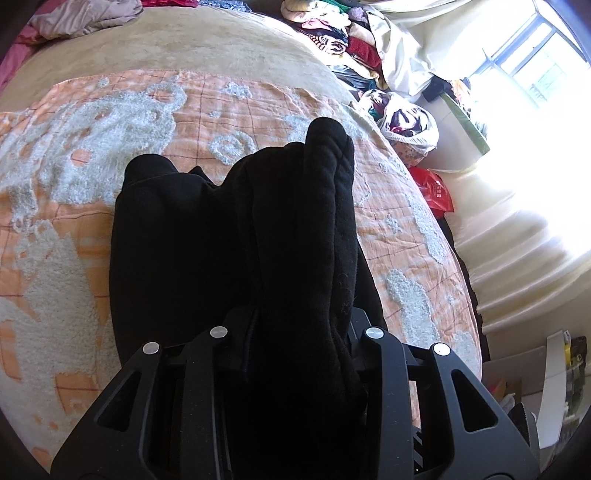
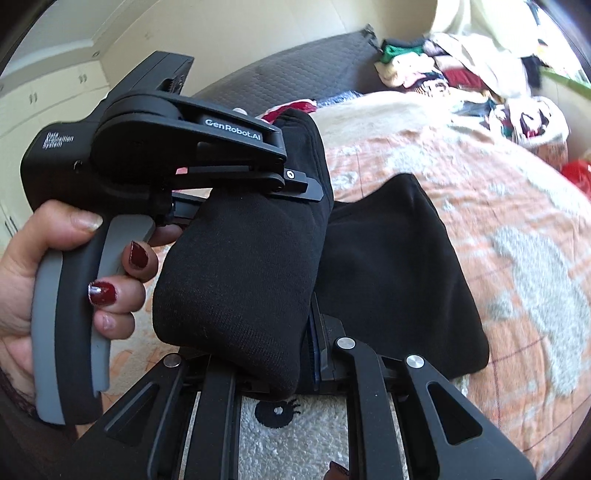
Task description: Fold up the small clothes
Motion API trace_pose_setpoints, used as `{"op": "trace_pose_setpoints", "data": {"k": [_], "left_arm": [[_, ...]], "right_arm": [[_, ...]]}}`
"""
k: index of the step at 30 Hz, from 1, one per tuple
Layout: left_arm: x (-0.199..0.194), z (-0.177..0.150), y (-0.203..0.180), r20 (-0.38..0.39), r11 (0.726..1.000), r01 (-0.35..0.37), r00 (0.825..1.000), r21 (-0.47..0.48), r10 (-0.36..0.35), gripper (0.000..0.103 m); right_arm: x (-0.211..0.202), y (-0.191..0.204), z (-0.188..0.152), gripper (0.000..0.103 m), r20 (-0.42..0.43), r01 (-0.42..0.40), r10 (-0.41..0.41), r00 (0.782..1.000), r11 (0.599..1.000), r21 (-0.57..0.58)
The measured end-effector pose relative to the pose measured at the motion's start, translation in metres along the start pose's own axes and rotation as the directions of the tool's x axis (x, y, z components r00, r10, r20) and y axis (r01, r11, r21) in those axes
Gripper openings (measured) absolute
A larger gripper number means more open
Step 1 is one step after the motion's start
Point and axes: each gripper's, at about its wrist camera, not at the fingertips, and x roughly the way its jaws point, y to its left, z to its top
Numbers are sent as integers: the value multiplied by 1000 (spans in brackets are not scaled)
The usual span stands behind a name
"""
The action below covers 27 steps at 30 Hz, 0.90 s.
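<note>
A black garment [image 1: 229, 240] hangs bunched and doubled over above the orange-and-white blanket [image 1: 92, 147] on the bed. My left gripper [image 1: 295, 328] is shut on a thick fold of it, and the cloth hides the fingertips. In the right wrist view the left gripper [image 2: 306, 188], held by a hand [image 2: 22, 258] with red nails, clamps the upper fold of the garment [image 2: 388, 266]. My right gripper [image 2: 317, 347] is shut on the lower edge of the same garment, close below the left one. One flap drapes onto the blanket [image 2: 498, 221].
A pile of mixed clothes [image 1: 332, 33] lies at the far side of the bed, with a white bag of clothes [image 1: 410, 122] and a red plastic bag [image 1: 436, 188] beside it. A bright window [image 1: 535, 66] is at the right. White cupboards [image 2: 55, 92] stand on the left.
</note>
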Motion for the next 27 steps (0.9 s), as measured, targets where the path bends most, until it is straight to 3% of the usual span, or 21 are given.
{"op": "trace_pose_setpoints", "data": {"k": [8, 13, 17, 19, 21, 25, 27], "left_arm": [[22, -3, -12, -36, 1000, -15, 999, -8, 15, 26], [28, -5, -17, -32, 1000, -5, 999, -13, 4, 31], [28, -4, -19, -15, 999, 34, 999, -16, -35, 43], [20, -5, -20, 19, 996, 90, 996, -25, -89, 52], [9, -6, -22, 47, 993, 120, 992, -8, -119, 54], [-16, -9, -15, 112, 996, 91, 989, 21, -93, 54], [-22, -13, -5, 123, 999, 34, 992, 35, -38, 54]], "right_arm": [[-5, -30, -5, 12, -54, -44, 56, 997, 979, 200], [-9, -31, -9, 12, -63, -37, 52, 997, 972, 231], [-12, -32, -13, 14, -68, -21, 39, 997, 968, 251], [-14, -40, -18, 17, -67, -8, 30, 997, 954, 300], [-18, -54, -23, 25, -60, -19, 45, 997, 926, 378], [-25, -64, -27, 35, -49, -100, 136, 990, 890, 445], [-30, -63, -23, 55, -35, -151, 188, 982, 877, 456]]}}
